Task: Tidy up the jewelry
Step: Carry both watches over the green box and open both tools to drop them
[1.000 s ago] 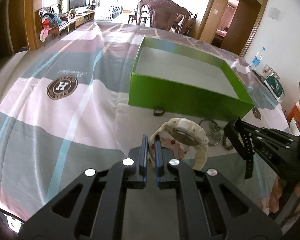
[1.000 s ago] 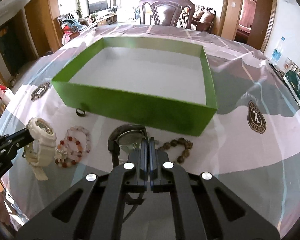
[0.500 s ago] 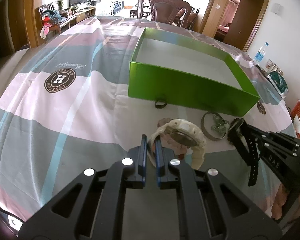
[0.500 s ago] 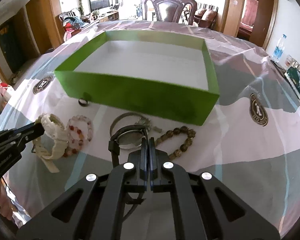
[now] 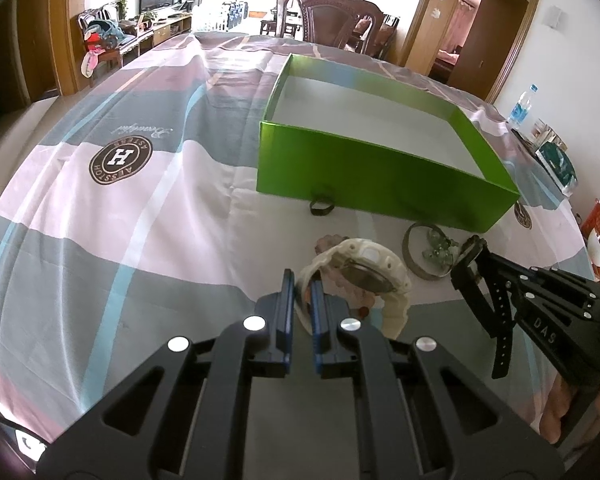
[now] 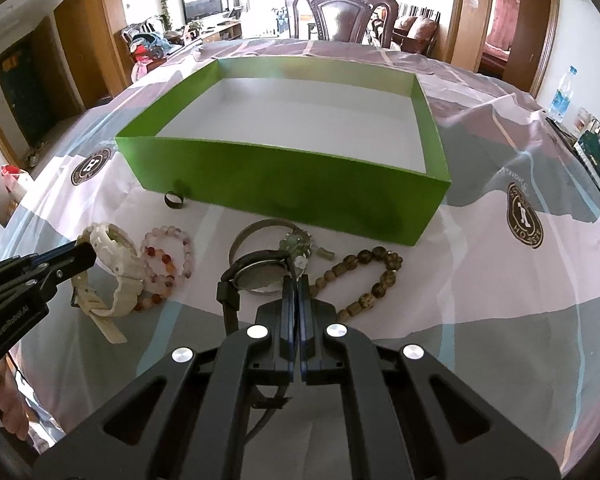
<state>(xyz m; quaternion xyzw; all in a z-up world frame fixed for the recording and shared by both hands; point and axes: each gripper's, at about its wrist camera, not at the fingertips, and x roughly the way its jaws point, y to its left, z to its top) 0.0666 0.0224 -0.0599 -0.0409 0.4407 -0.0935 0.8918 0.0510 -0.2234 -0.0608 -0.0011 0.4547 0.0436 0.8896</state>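
Grippers both sit higher off the striped tablecloth (image 6: 500, 280) than a second ago, each lifting a watch; left gripper (image 5: 301, 280) pinches the chunky white plastic watch's (image 5: 360, 268) strap, right gripper (image 6: 296, 284) is clamped on the black strapped watch (image 6: 256, 272); beneath them lie two bead bracelets, pink (image 6: 168, 260) and brown (image 6: 364, 276), one metal bangle (image 6: 260, 226), one dark ring (image 6: 174, 200); ahead, one green cardboard box (image 6: 284, 180).

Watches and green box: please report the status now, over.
Left gripper shut on white watch. Right gripper shut on black watch. Green box holds nothing, path clear.
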